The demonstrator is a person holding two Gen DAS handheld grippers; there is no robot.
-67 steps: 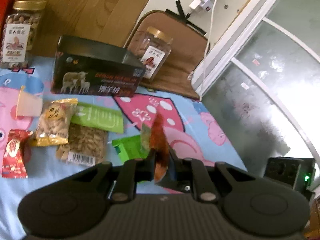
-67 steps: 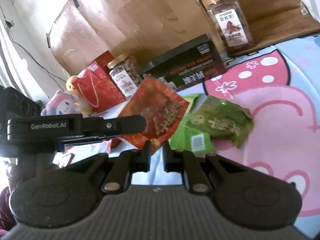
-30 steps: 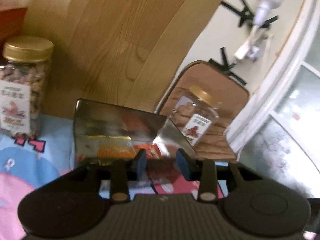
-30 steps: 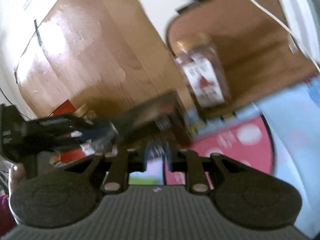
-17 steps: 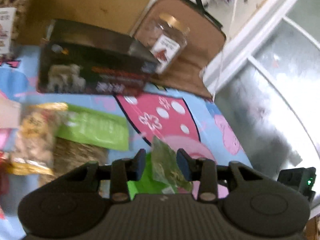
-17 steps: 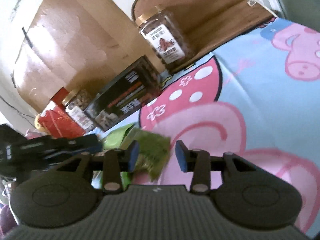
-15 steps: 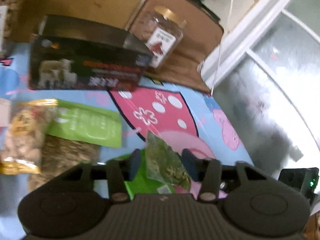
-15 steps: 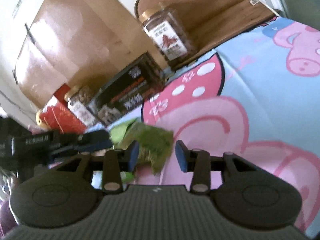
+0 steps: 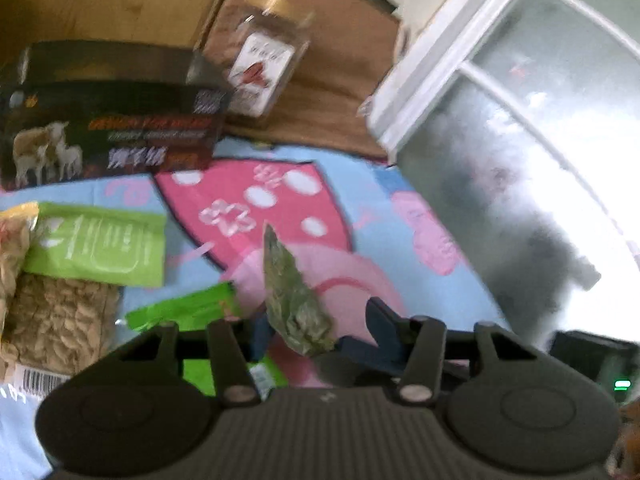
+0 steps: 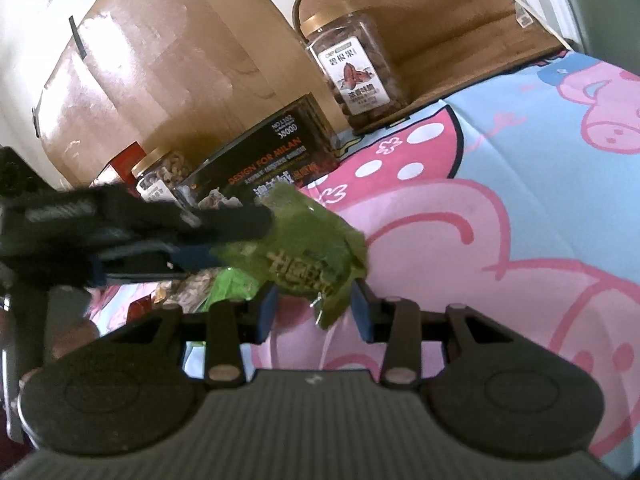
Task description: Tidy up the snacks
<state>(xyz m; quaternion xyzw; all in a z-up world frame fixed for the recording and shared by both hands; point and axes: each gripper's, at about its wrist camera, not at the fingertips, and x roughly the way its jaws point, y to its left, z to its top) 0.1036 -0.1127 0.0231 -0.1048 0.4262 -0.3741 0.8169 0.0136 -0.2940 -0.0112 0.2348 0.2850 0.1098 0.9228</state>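
Note:
A dark green snack packet (image 9: 296, 292) (image 10: 308, 252) stands on the pink and blue cartoon sheet (image 10: 520, 168). My left gripper (image 9: 318, 328) straddles it, jaws closing; a gap shows at the right pad (image 9: 380, 320). From the right wrist view the left gripper (image 10: 236, 240) reaches in from the left over the packet's left edge. My right gripper (image 10: 314, 308) is open, with the packet's lower corner between its pads and not touching them.
A black box (image 9: 108, 136) (image 10: 264, 160) stands at the back, a gold-lidded nut jar (image 9: 260, 64) (image 10: 356, 68) to its right. A bright green flat packet (image 9: 100, 244), a peanut pack (image 9: 56, 320) and another green packet (image 9: 180, 312) lie left. Window frame (image 9: 420, 80) at right.
Both grippers let go of the red packet at the black box, then came down to the green packet. Both jaws stand wider, and the packet is now between them.

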